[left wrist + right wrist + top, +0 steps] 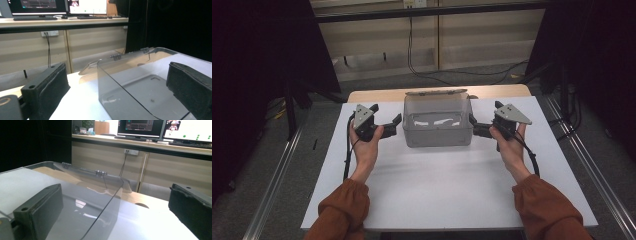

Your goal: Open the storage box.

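Observation:
A clear plastic box (437,131) stands at the middle back of the white table (437,185). Its hinged lid (436,93) lies folded open behind it, and the box looks empty. My left gripper (395,125) is open at the box's left wall (120,90): one jaw is outside it, the other on the box's side. My right gripper (474,128) is open at the right wall (100,207) in the same way, with its left jaw seen through the clear plastic. Neither gripper presses the wall.
Bare white tabletop spreads in front of the box and to both sides. A wooden strip (377,94) edges the table's back. Beyond it are cables (422,65) on the floor, a desk with monitors (60,6), and dark curtains at both sides.

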A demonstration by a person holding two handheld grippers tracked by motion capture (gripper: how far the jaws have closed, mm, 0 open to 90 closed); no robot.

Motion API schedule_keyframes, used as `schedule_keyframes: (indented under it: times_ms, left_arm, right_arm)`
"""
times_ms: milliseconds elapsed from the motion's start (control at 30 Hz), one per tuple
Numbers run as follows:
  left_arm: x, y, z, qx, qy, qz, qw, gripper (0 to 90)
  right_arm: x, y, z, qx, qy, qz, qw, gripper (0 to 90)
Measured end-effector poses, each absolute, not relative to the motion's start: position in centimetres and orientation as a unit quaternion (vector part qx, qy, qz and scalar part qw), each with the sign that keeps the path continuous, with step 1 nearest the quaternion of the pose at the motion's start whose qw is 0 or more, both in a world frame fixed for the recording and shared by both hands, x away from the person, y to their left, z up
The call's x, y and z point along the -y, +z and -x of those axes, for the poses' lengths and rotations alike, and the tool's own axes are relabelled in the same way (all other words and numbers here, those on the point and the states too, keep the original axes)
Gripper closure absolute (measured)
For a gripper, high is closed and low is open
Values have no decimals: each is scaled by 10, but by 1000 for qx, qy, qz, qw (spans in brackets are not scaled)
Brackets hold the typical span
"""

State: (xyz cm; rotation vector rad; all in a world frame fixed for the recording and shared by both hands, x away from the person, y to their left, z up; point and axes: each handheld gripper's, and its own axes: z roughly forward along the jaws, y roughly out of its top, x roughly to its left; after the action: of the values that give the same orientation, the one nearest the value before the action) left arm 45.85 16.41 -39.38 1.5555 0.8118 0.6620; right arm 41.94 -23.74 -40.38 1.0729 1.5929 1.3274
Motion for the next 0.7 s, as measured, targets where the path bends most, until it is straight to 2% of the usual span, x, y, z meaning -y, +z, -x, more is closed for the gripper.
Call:
schedule_keyframes:
  times_ms: [700]
  left_arm:
    - [-178, -405, -419, -355, 284, -669, 588, 36]
  right_arm:
    - [254, -408, -369, -611, 517, -427, 421, 0]
